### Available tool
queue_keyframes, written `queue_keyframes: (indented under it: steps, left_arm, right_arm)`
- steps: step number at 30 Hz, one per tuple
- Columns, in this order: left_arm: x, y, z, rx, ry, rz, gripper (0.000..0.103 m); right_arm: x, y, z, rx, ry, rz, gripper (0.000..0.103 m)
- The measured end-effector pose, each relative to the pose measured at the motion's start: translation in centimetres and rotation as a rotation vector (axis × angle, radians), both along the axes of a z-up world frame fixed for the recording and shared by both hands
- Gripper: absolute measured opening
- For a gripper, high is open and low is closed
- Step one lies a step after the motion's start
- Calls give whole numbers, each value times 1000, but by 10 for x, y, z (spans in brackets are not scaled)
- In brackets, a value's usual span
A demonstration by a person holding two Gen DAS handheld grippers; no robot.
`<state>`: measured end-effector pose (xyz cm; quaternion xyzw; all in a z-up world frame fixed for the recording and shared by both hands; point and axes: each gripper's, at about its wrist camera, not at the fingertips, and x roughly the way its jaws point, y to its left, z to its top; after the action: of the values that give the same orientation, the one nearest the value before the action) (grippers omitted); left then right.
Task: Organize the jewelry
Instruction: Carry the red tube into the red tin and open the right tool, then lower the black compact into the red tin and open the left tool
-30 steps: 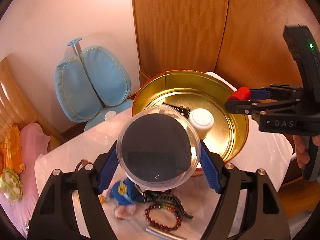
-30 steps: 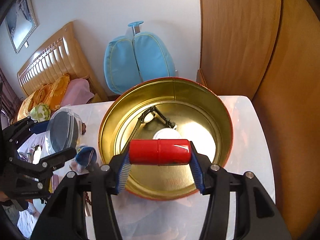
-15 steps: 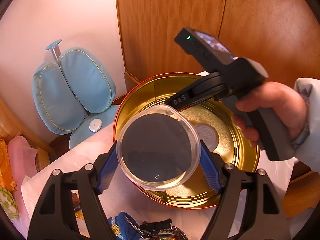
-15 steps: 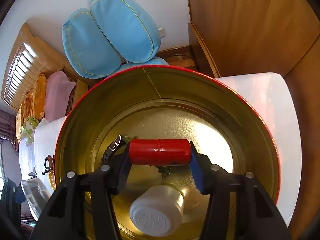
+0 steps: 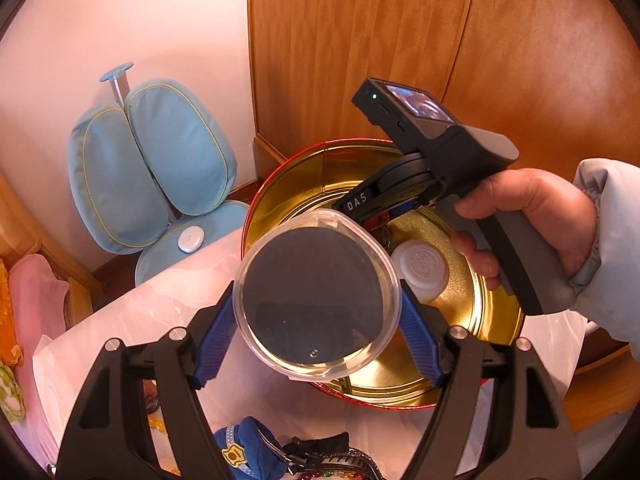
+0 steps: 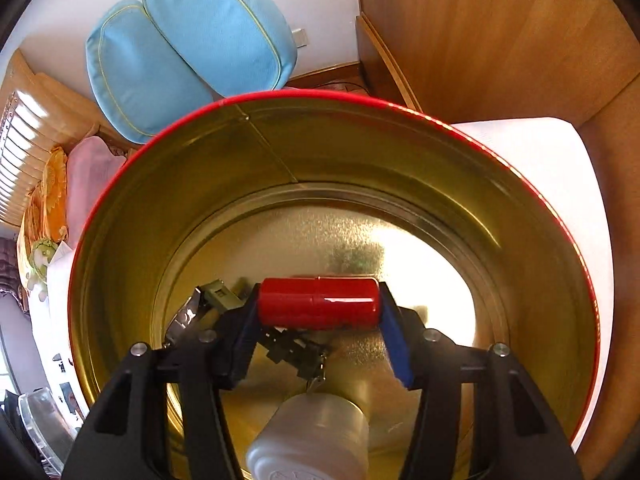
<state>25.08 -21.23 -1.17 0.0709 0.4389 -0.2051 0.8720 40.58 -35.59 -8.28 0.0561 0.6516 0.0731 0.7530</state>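
Note:
My left gripper [image 5: 316,312] is shut on a clear round plastic box [image 5: 316,300] with a dark insert, held above the near-left rim of the gold tin [image 5: 280,176]. My right gripper [image 6: 319,304] points steeply down into the tin [image 6: 320,98], with a red cylinder case [image 6: 319,300] lying crosswise between its pads. Its jaws are opening, and the case's ends still meet the pads. Under the case lies a black linked watch band [image 6: 296,350]. A white jar [image 6: 312,436] lies on the tin floor nearby. In the left wrist view a hand [image 5: 532,216] holds the right gripper's handle.
A heap of jewelry with a blue pouch [image 5: 244,452] lies on the white-covered table [image 5: 160,308] near my left gripper. A light blue chair [image 5: 152,168] and a wooden wardrobe [image 5: 360,40] stand behind the table. A bed is at far left.
The right gripper has dropped and tilted down into the tin with the red case, close to its floor. The left gripper has carried the clear box toward the tin.

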Motion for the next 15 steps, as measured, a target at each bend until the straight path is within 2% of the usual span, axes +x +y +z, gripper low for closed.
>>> queue_keyframes:
  steps: [1,7,11,15]
  left_arm:
    - [-1,-1,0,1,1,0,74]
    - [-3,-3,2,6,0,-5,74]
    - [-3,-6,3,11,3,-12,74]
    - [-1,-14,1,5,22,-32,74]
  right_arm:
    - [-1,-1,3,1,-13,-1,76]
    - [-21,-19,32,103,-91,-28,90]
    - [-56,-40,56,193,-173,-59,93]
    - [-97,-60,71,212,-243,-90,94]
